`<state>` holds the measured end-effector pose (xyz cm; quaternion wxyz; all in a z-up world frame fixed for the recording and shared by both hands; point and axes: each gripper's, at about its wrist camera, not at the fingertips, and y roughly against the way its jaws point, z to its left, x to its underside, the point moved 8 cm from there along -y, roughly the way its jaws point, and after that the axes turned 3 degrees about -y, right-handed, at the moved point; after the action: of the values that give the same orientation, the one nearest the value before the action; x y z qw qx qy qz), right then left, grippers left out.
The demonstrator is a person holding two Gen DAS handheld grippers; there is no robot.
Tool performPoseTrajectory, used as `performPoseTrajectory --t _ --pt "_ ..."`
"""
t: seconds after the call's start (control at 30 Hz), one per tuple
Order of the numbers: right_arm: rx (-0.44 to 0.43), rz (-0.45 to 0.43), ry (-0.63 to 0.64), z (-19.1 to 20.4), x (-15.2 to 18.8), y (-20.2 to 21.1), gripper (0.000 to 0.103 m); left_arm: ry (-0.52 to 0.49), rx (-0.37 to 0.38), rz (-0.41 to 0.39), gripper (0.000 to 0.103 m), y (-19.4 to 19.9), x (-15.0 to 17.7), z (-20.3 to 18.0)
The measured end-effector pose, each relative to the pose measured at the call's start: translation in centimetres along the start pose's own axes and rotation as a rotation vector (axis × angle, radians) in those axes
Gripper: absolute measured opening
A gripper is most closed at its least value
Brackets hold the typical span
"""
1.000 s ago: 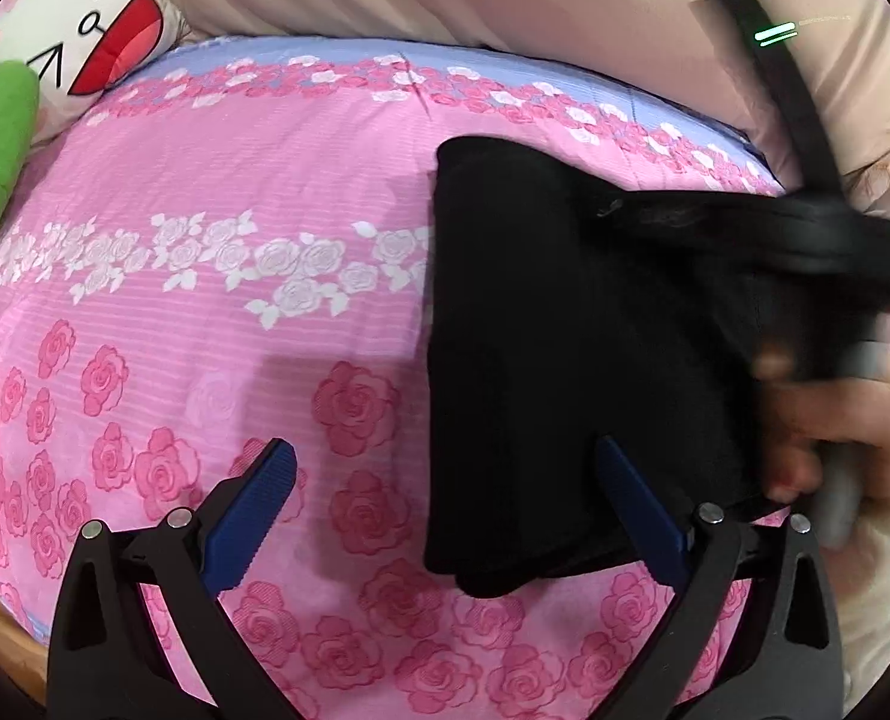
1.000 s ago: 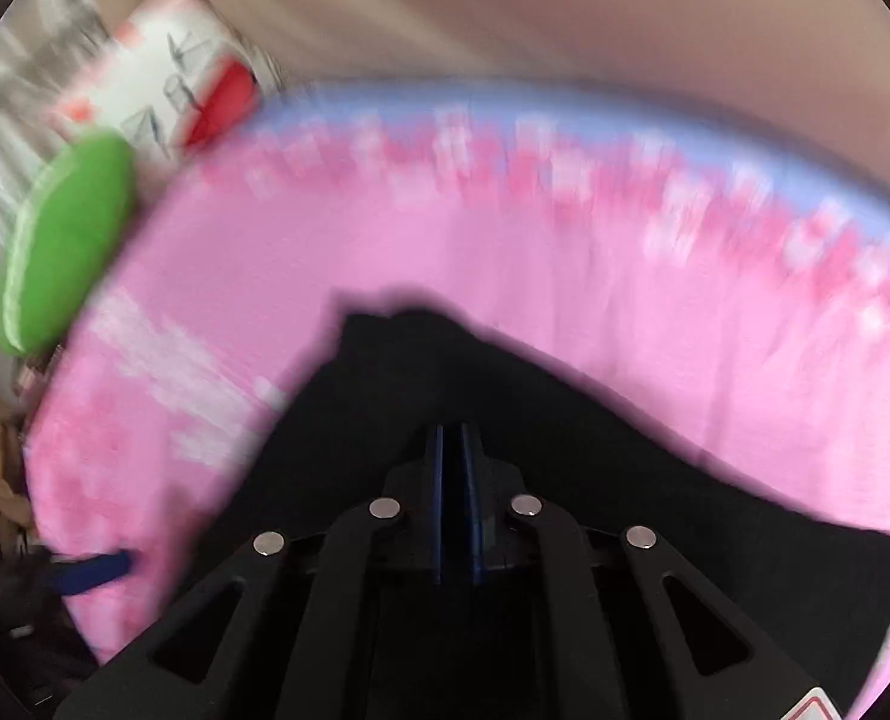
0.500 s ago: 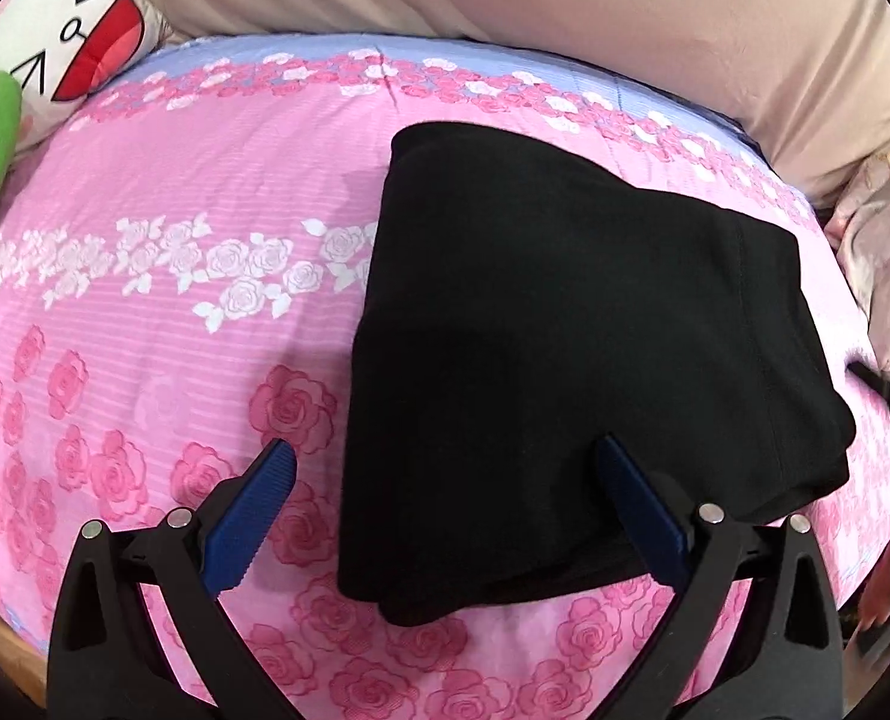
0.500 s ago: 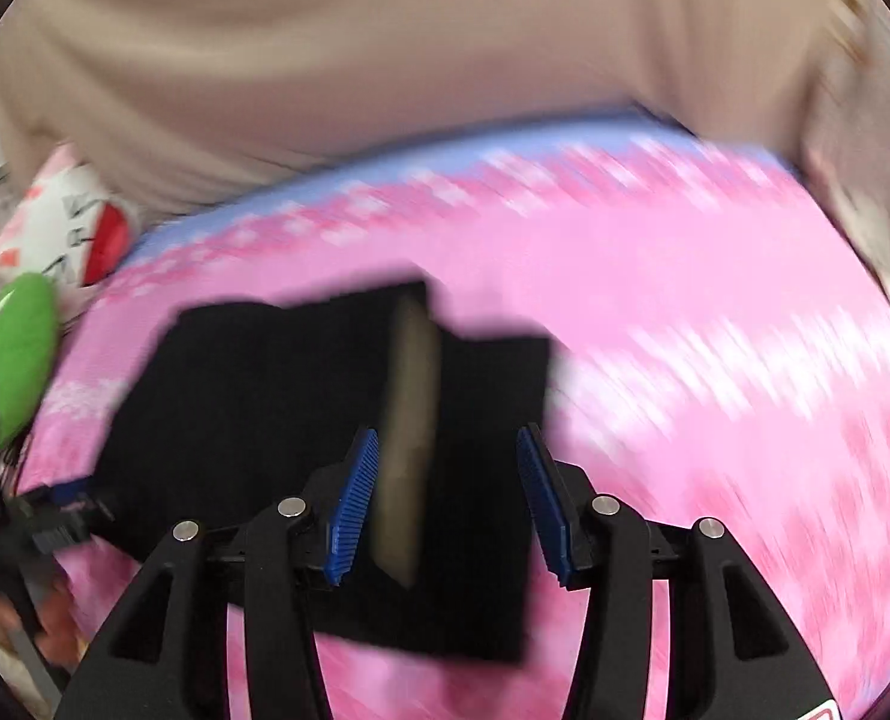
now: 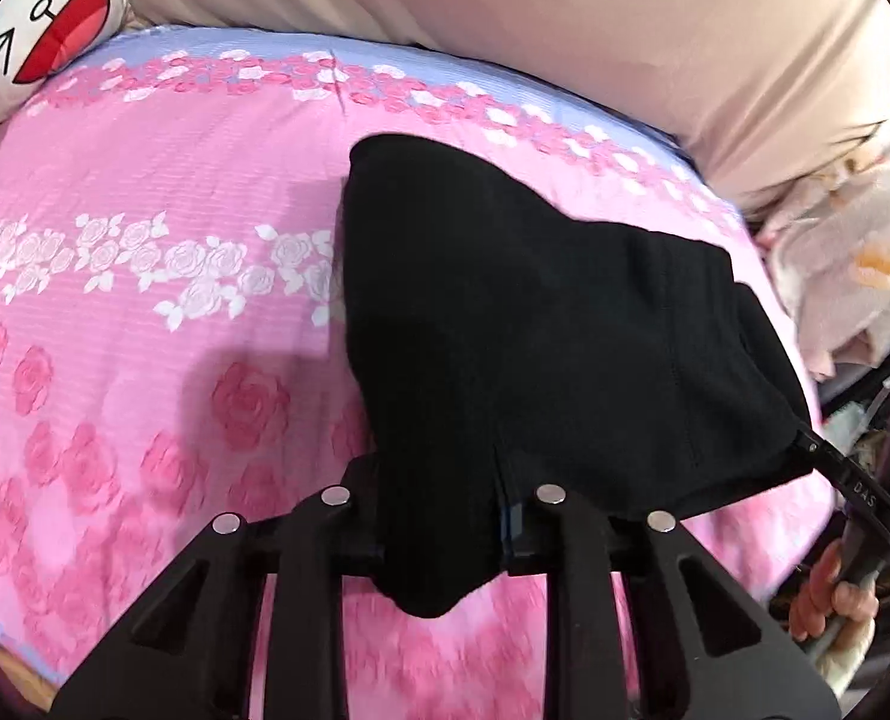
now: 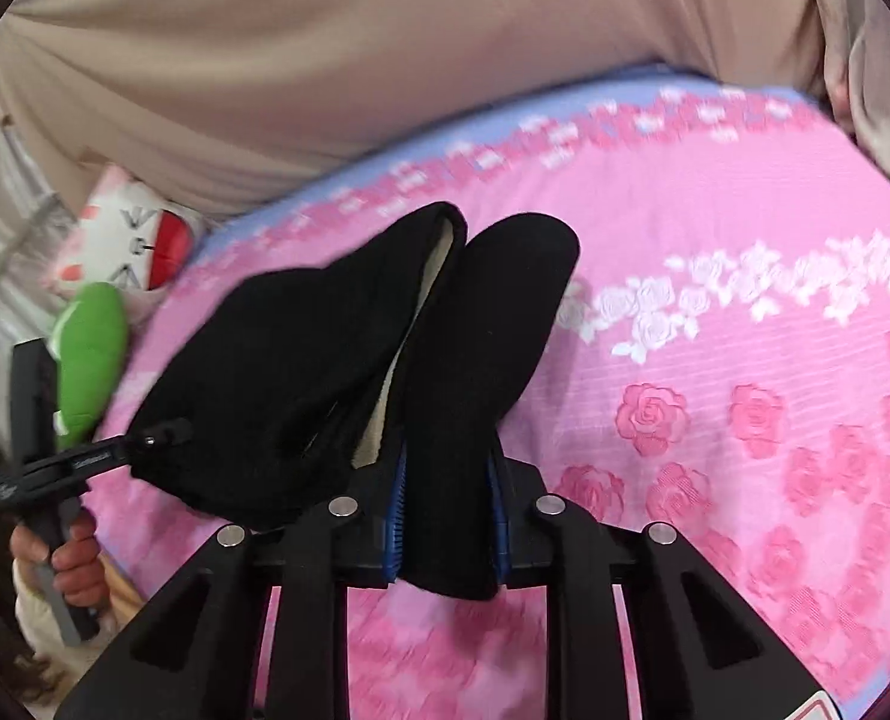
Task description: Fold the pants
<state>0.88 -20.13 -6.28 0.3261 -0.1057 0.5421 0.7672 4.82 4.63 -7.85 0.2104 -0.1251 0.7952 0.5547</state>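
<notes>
- Left wrist view: your left gripper [image 5: 445,531] has just been closing and now pinches the near edge of the folded black pants [image 5: 535,324], which lie on the pink floral bedsheet [image 5: 145,312]. Your right gripper [image 5: 808,450] bites the far corner.
- Right wrist view: your right gripper [image 6: 448,516], jaws just closing, clamps one thick fold of the pants [image 6: 337,360]. Risk: layers splay apart here; an uneven lift would let inner layers slide and undo the fold.
</notes>
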Motion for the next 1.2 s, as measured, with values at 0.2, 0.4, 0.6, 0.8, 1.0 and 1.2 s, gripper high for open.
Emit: performPoseTrajectory --t 0.2,0.4,0.6,0.8,1.0,1.2 --pt "0.104 0.073 -0.108 -5.0 4.2 -1.7 0.038 -0.041 -0.101 0.018 0.041 -1.0 2.6 -0.1" --pt "-0.007 -0.061 -0.01 1.0 1.8 2.3 0.075 -0.074 -0.191 -0.115 0.092 2.8 1.0 -1.4" --pt "-0.03 0.112 0.003 2.7 4.1 -4.6 0.058 -0.073 -0.17 -0.106 0.093 2.6 0.7 -2.5" --pt "-0.03 -0.023 0.079 4.2 2.9 0.7 0.01 -0.071 -0.17 -0.106 0.094 2.0 0.6 -2.9" --pt "0.033 0.029 0.02 -0.8 5.2 -2.4 0.022 -0.06 -0.207 -0.018 0.096 -1.7 2.4 -2.2" --pt "-0.041 0.0 -0.004 0.4 2.1 0.0 0.049 -0.02 -0.212 -0.009 0.096 -2.2 2.9 -1.2"
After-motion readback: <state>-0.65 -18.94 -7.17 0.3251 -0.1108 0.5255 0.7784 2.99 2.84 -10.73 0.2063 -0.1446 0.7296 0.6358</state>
